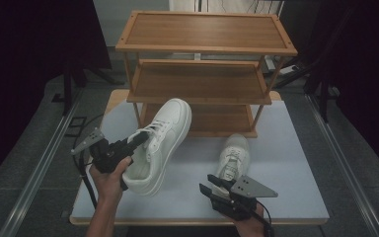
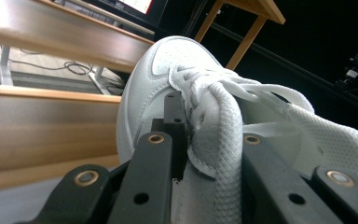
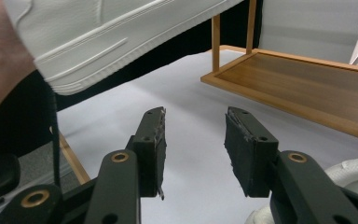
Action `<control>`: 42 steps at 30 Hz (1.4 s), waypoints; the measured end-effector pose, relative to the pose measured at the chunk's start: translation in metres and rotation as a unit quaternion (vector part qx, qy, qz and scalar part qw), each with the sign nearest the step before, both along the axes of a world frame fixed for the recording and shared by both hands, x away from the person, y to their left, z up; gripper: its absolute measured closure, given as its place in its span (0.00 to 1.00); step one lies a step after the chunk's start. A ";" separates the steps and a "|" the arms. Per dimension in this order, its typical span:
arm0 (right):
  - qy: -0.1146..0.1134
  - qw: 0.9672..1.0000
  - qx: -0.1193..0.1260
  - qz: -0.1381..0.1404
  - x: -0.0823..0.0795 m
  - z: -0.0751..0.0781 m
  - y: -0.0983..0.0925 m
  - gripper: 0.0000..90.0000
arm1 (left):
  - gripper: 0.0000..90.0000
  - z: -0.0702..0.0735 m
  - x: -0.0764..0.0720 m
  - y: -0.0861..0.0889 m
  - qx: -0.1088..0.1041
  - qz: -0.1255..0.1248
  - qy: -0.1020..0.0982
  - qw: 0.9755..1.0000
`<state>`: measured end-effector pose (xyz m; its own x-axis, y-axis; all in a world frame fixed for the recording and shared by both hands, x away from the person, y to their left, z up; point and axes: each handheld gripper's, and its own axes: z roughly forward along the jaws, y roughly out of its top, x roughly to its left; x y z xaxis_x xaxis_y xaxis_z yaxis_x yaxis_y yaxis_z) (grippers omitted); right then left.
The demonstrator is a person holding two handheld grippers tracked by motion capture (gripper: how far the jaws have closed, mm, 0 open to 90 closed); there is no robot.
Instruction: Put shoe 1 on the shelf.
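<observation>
The left gripper (image 1: 137,140) is clamped on a white shoe (image 1: 162,143), its jaws pinching the tongue and laces at the shoe's mouth; in the left gripper view the tongue (image 2: 216,140) sits squeezed between the two black jaws. The shoe hangs clear of the table (image 1: 296,163), tilted, toe up toward twelve o'clock and heel down toward six, just in front of the rack (image 1: 205,47). In the right gripper view its ribbed sole (image 3: 98,42) passes overhead at eleven o'clock, well above the table top.

The right gripper (image 1: 208,185) holds nothing: its jaws stand apart with bare table between them. It sits at five o'clock on the table, just behind the heel of the second shoe (image 1: 233,158), which lies flat on the table with its toe pointing at the rack's bottom shelf (image 1: 217,121).

The step in hand looks like carrying the first shoe to the rack. The toe already points at the gap between the bottom and the middle shelf (image 1: 197,81). The next move calls for levelling the shoe so the sole faces down, sliding it toe-first over a shelf's lip without knocking the side posts, then letting go only once the sole rests flat. The right gripper seems placed to take the second shoe at its collar.
</observation>
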<state>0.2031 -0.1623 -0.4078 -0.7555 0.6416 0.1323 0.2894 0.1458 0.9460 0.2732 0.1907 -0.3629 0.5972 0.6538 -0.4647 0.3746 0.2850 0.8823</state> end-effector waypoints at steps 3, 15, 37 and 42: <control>-0.001 1.000 0.004 -0.001 0.000 0.001 -0.002 0.64 | 0.90 0.007 0.004 -0.010 0.001 0.007 -0.014 1.000; -0.002 0.999 0.039 0.019 0.000 0.008 -0.005 0.64 | 0.90 0.037 0.034 -0.034 -0.004 0.009 -0.026 1.000; -0.001 0.999 0.032 0.003 0.003 0.010 -0.008 0.64 | 0.90 0.047 0.113 -0.059 -0.022 0.068 0.001 0.997; -0.007 1.000 0.029 0.002 0.000 0.012 -0.008 0.64 | 0.90 0.049 0.133 -0.065 -0.021 0.091 0.010 0.996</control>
<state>0.2032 -0.1698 -0.3955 -0.7597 0.6306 0.1584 0.2753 0.0912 0.9570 0.4060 0.1259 -0.3141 0.4612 0.7299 -0.5046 0.3297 0.3870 0.8611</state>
